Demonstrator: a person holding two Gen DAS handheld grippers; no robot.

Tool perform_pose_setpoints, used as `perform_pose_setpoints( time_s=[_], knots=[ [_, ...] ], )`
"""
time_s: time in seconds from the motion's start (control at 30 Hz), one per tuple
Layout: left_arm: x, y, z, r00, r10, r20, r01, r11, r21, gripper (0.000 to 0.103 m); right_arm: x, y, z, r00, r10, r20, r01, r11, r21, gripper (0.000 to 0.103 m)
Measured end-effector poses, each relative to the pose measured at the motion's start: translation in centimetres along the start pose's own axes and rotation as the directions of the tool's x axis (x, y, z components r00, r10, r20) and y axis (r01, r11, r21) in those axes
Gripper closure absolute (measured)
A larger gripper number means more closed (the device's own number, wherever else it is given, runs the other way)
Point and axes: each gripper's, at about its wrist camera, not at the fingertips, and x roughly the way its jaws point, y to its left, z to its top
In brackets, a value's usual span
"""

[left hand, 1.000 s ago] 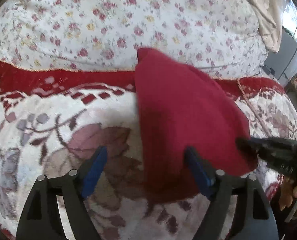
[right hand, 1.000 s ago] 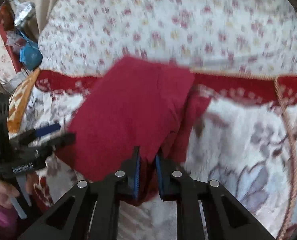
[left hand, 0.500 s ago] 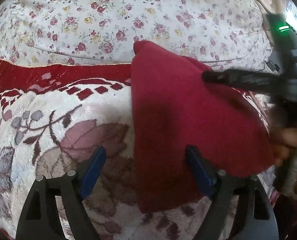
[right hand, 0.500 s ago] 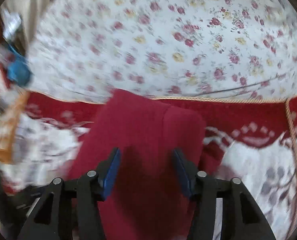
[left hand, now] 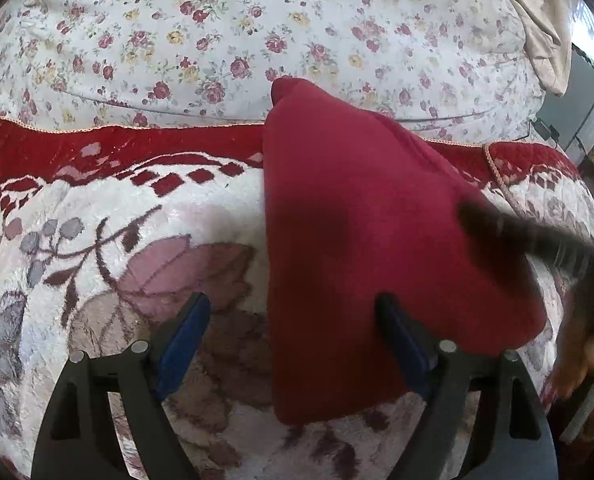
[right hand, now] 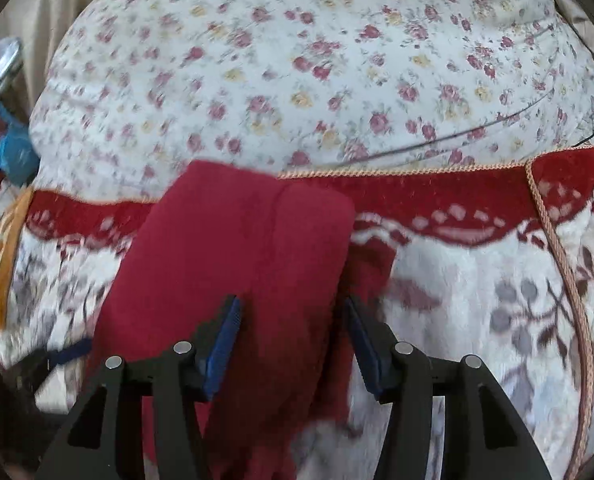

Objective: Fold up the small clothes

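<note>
Your patterned blanket [left hand: 97,240] gives the folding surface, with the floral quilt [left hand: 217,40] behind. On it lies the red garment [left hand: 357,248], folded flat so you can release it; its long axis runs from you toward the quilt, narrow end farthest. Your left gripper [left hand: 293,340] stands spread, straddling its edge; your right gripper [right hand: 293,340], jaws just opened, pinches nothing

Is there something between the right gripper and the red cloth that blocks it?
Nothing visible does. The right gripper stands open directly over the red cloth, its jaws having just been opening, with cloth between them.
</note>
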Motion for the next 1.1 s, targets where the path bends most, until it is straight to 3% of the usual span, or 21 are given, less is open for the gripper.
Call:
perform_pose_setpoints(
  time_s=[0.13, 0.27, 0.37, 0.5, 0.6, 0.83, 0.97, 1.03, 1.07, 1.1],
  knots=[
    [-0.4, -0.2, -0.2, 1.000, 0.012, 0.013, -0.012, 1.000, 0.010, 0.018, -0.2, -0.4, -1.4, 0.999, -0.029, -0.016, 0.029, 1.000, 0.008, 0.045],
    [-1.1, 0.1, 0.0, 1.000, 0.016, 0.026, -0.016, 1.000, 0.003, 0.018, -3.0, 1.1, -0.6, 0.995, -0.078, 0.058, 0.081, 0.996, -0.045, 0.043],
    [-1.4, 0.4, 0.4, 0.999, 0.021, 0.043, -0.021, 1.000, -0.010, 0.018, -3.4, 2.1, 0.5, 0.993, -0.061, 0.103, 0.067, 0.996, -0.055, 0.030],
    [-1.1, 0.6, 0.6, 0.999, 0.022, 0.041, -0.022, 1.000, -0.014, 0.018, -1.5, 2.9, 1.7, 0.994, -0.055, 0.092, 0.059, 0.998, -0.034, 0.030],
    [-1.0, 0.6, 0.6, 0.999, 0.021, 0.040, -0.020, 1.000, -0.011, 0.018, 1.5, 1.8, 1.0, 0.992, -0.127, 0.021, 0.127, 0.992, 0.006, 0.030],
    [-0.8, 0.9, 0.8, 0.999, 0.015, 0.041, -0.014, 0.999, -0.030, 0.017, 0.4, 0.5, 0.9, 0.999, -0.049, 0.019, 0.048, 0.997, 0.060, 0.029],
    [-0.8, 0.9, 0.8, 0.999, 0.017, 0.048, -0.016, 0.999, -0.030, 0.017, 0.6, -0.8, 2.4, 0.996, -0.064, 0.061, 0.056, 0.990, 0.128, 0.025],
    [-0.8, 0.9, 0.8, 0.999, 0.017, 0.047, -0.016, 0.999, -0.030, 0.017, 1.9, -1.2, 3.0, 0.999, -0.025, 0.030, 0.021, 0.991, 0.134, 0.033],
    [-0.8, 0.9, 0.8, 0.999, 0.016, 0.045, -0.014, 0.999, -0.031, 0.017, 2.5, -1.4, 3.0, 1.000, 0.004, 0.013, -0.006, 0.990, 0.139, 0.051],
    [-0.8, 1.0, 0.8, 0.999, 0.012, 0.043, -0.010, 0.999, -0.033, 0.017, 2.4, -1.4, 2.8, 1.000, 0.015, 0.017, -0.018, 0.990, 0.140, 0.062]
  ],
)
